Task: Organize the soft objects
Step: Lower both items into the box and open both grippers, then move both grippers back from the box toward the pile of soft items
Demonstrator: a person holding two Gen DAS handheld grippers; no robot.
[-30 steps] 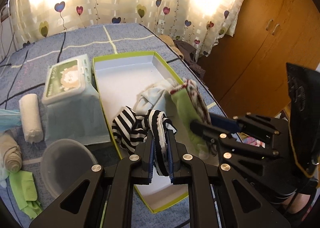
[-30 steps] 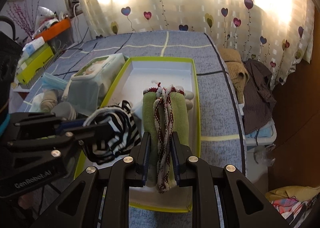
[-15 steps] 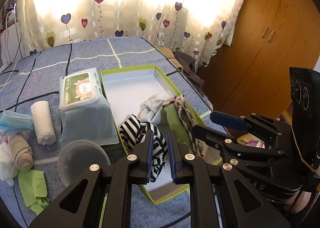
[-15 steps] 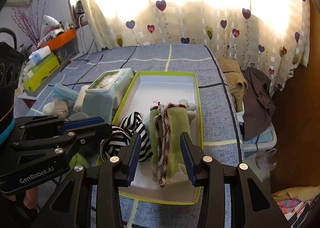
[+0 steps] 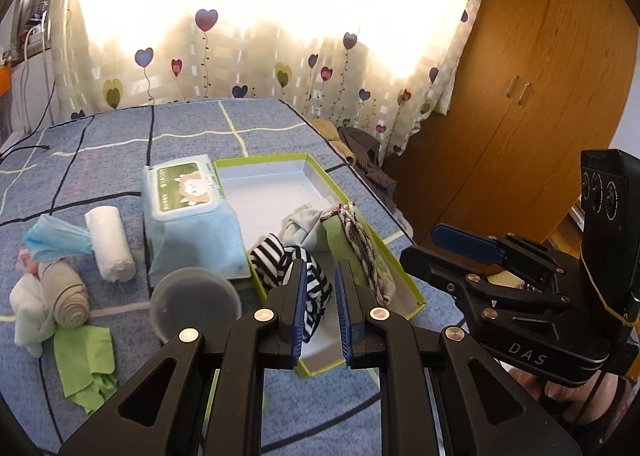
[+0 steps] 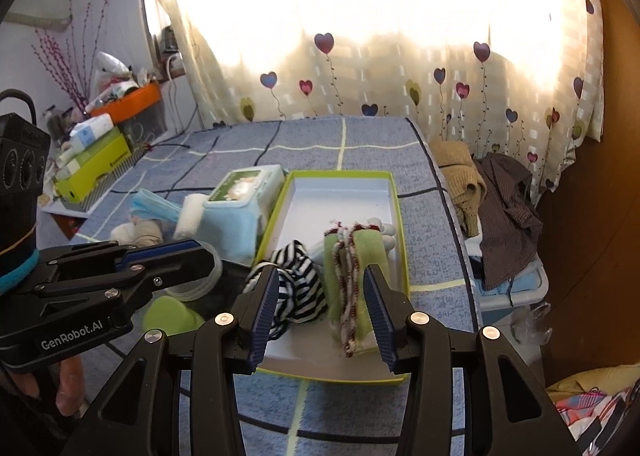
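Observation:
A shallow green-rimmed box (image 5: 280, 158) (image 6: 340, 175) lies on the blue bed cover. In it lie a black-and-white striped cloth (image 5: 276, 262) (image 6: 298, 288), a green cloth with red-white trim (image 5: 362, 252) (image 6: 352, 268) and a pale cloth (image 5: 304, 222). My left gripper (image 5: 320, 288) is open and empty, pulled back above the striped cloth. My right gripper (image 6: 322, 288) is wide open and empty, above the box's near end, with the green cloth seen between its fingers. Each gripper shows in the other's view.
Left of the box stand a wet-wipes pack (image 5: 188, 212) (image 6: 240, 208), a white roll (image 5: 110, 244), a blue face mask (image 5: 52, 242), a beige roll (image 5: 68, 292), a green rag (image 5: 84, 360) and a grey round lid (image 5: 194, 308). Clothes (image 6: 492, 196) hang off the bed's right edge by a wooden wardrobe (image 5: 520, 96).
Both grippers let go of their cloths, opened and drew back upward. The striped cloth and the green cloth now lie in the box.

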